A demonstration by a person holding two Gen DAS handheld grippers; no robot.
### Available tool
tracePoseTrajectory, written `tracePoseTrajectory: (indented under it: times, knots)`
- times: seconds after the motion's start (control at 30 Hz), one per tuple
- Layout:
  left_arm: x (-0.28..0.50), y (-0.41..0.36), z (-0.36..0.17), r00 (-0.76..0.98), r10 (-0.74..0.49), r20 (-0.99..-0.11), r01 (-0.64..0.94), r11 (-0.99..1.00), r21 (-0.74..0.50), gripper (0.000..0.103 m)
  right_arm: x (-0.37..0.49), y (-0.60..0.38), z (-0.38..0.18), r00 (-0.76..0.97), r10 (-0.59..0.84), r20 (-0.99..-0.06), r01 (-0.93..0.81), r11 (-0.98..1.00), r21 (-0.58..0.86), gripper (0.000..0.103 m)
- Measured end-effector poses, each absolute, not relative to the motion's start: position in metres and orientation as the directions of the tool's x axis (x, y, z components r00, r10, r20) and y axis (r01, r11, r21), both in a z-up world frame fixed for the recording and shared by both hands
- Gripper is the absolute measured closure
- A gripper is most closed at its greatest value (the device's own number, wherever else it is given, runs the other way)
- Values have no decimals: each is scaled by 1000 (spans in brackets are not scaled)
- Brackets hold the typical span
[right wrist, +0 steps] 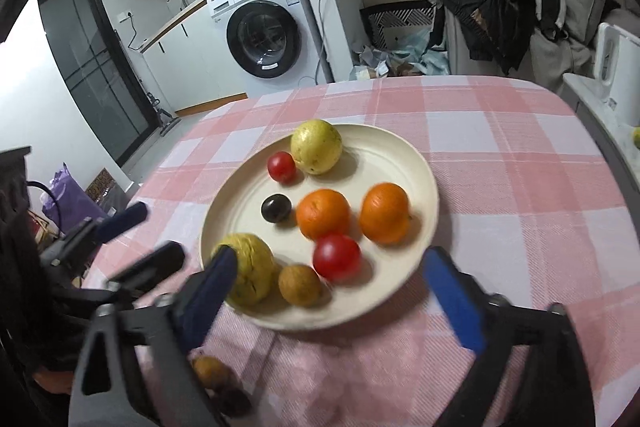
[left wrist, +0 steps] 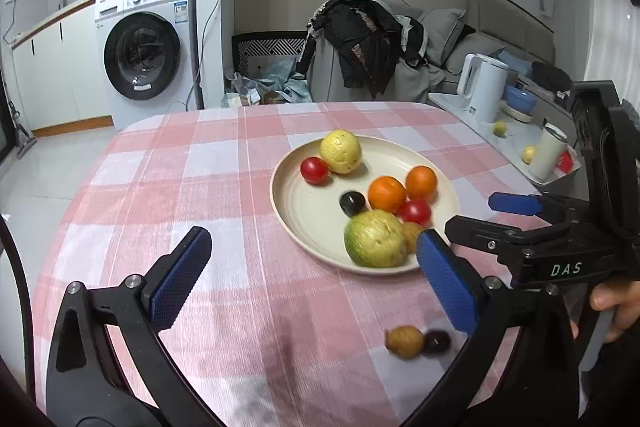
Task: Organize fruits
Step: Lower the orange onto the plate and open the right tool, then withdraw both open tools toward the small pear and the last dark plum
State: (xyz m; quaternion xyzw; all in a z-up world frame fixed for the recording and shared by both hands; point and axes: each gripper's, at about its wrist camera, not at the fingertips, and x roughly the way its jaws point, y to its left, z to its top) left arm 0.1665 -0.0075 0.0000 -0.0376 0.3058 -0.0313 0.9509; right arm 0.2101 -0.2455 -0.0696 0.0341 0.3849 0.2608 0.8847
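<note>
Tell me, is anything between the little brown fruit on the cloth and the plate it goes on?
Nothing visible blocks it. The brown fruit lies on the tablecloth beside a dark fruit, short of the plate. Only bare cloth lies between. The open left gripper holds nothing.

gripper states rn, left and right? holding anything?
Left gripper: open, blue pads wide apart, nothing held, over the pink checked tablecloth.
Right gripper: open, nothing held, jaws straddling the near rim of the cream round plate.
</note>
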Motion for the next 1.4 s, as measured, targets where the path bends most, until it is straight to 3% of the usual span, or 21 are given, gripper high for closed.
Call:
tracePoseTrajectory:
  times: [0.43, 0.8, 1.4]
  knots:
    - [117, -11, 1, 796, -66, -601, 50, 998, -43, 1, 162, -253, -65, 570, 466, -677, -475, 859, 192, 0]
    - [121, 0, -6, 772, -42, -634, 21, 999, -40, 1, 134, -231, -74, 551, 390, -738, -537, 842, 44, 0]
    - [127, -2, -12, 755, -47, -654, 31, 999, -37, 1, 125, -210, -94, 483, 357, -799, -611, 791, -16, 0]
